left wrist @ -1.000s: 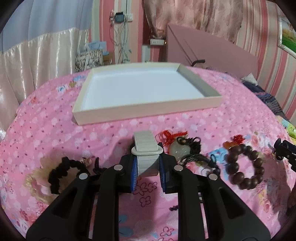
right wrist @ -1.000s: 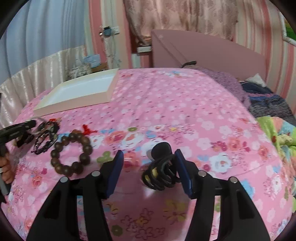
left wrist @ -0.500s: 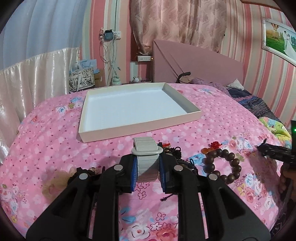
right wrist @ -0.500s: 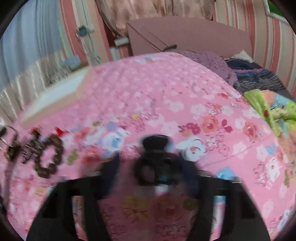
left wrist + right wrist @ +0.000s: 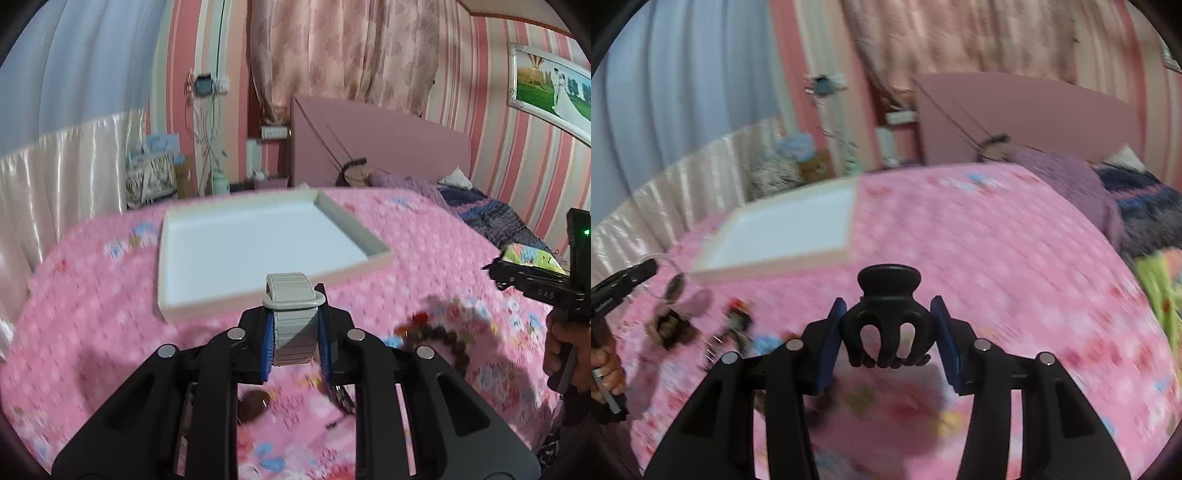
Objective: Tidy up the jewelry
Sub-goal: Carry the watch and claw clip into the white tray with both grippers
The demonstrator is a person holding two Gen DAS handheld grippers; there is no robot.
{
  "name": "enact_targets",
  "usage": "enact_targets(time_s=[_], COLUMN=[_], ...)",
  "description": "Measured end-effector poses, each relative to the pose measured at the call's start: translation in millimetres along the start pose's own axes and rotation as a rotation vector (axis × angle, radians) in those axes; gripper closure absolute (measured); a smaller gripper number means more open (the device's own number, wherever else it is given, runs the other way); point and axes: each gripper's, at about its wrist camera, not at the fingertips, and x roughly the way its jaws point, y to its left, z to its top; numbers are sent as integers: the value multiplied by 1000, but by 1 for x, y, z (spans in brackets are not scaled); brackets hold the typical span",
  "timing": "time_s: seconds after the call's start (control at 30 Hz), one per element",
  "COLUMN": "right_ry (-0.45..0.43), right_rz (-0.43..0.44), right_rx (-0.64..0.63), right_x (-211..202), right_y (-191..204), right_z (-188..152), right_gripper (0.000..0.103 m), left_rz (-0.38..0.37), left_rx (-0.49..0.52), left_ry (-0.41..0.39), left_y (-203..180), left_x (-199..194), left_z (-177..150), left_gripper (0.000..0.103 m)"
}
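A grey link watch band (image 5: 294,317) is clamped between the blue pads of the left gripper (image 5: 294,341), held clear above the pink floral bedspread (image 5: 92,325). The white shallow tray (image 5: 258,243) lies on the bedspread beyond it, nothing seen inside. A brown bead bracelet (image 5: 448,341), blurred, lies on the cover to the right. The right gripper (image 5: 888,341) has just been closing; a black claw hair clip (image 5: 888,317) is gripped between its 2 pads, lifted off the bedspread. Further small pieces (image 5: 670,326) at left are too blurred to identify.
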Motion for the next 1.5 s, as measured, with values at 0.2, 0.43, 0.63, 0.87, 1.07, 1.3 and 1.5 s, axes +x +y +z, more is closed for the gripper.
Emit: enact_targets(time_s=[0.2, 0.43, 0.63, 0.87, 1.07, 1.3, 1.5], right_ry=[-65, -89, -80, -44, 5, 29, 24], right_rz=[105, 192, 206, 198, 196, 181, 170], right_rx=[-61, -104, -103, -102, -131, -163, -109], right_x=[25, 66, 109, 144, 169, 181, 183], right_y=[55, 102, 119, 116, 123, 129, 109], right_z=[49, 91, 107, 103, 86, 75, 79], right_gripper=[56, 56, 56, 56, 56, 56, 56], left_rz=[6, 23, 69, 94, 105, 111, 93], left_rx=[-14, -17, -57, -118, -128, -126, -148], left_ry=[-48, -56, -17, 68, 138, 141, 136], left_y=[15, 26, 46, 63, 62, 59, 64], left_x=[9, 43, 88, 150, 185, 196, 191], left_z=[44, 87, 96, 77, 50, 44, 36], left_gripper=[85, 85, 85, 85, 85, 85, 85])
